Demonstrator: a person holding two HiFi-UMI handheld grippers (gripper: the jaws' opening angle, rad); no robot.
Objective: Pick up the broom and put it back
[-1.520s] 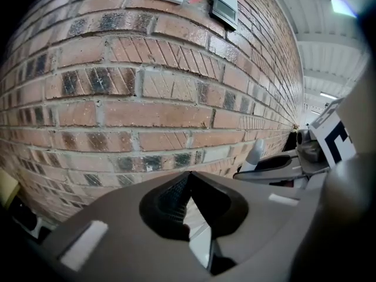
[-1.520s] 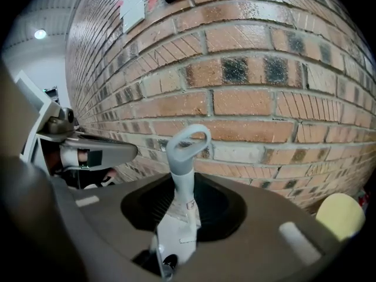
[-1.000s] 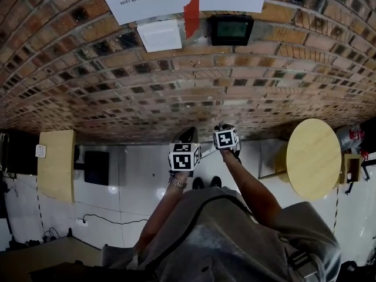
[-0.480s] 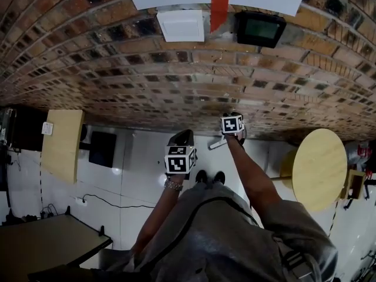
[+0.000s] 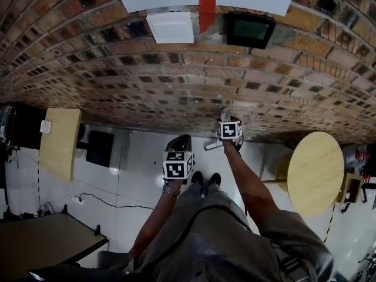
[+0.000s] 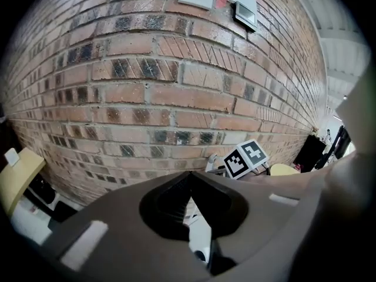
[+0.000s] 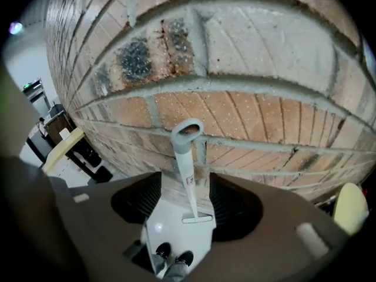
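At the wall: the broom [image 7: 183, 157] stands nearly upright. Its looped handle top [image 7: 187, 129] seems to lean on the brick wall [image 5: 176, 75], and its crossbar foot is down on the white floor [image 5: 141, 157], a little ahead of my shoes [image 7: 173, 253].
Grip of right tongs [image 7: 185, 187]: the jaws are spread wide, one on either side of the handle. Brick shows in the gap on both sides, so nothing is clamped (the handle sits roughly centred between them).
Grip of left tongs [image 6: 188, 181]: the jaws are pressed together at the tips with nothing caught between them. They hang lower and to the left of the other pair, facing the same wall.
Seen from the left side: the right pair's marker cube [image 6: 247, 157] is close to the wall, with a pale bit of the handle just beside it.
Done so far, as I judge it: the broom stands by itself against the wall, which reads as its resting place. The putting-back looks finished, or all but.
Left to do: if that reading holds, I only need to draw my parted jaws clear of the handle. If this is the pick-up instead, closing, lifting and carrying are all ahead; these views alone don't settle it.
Risk: the broom rests on a narrow foot, so a brush from either jaw could slide it sideways along the brick.
Nearby: a round wooden table [image 5: 314, 172] stands to my right, well apart from the broom.
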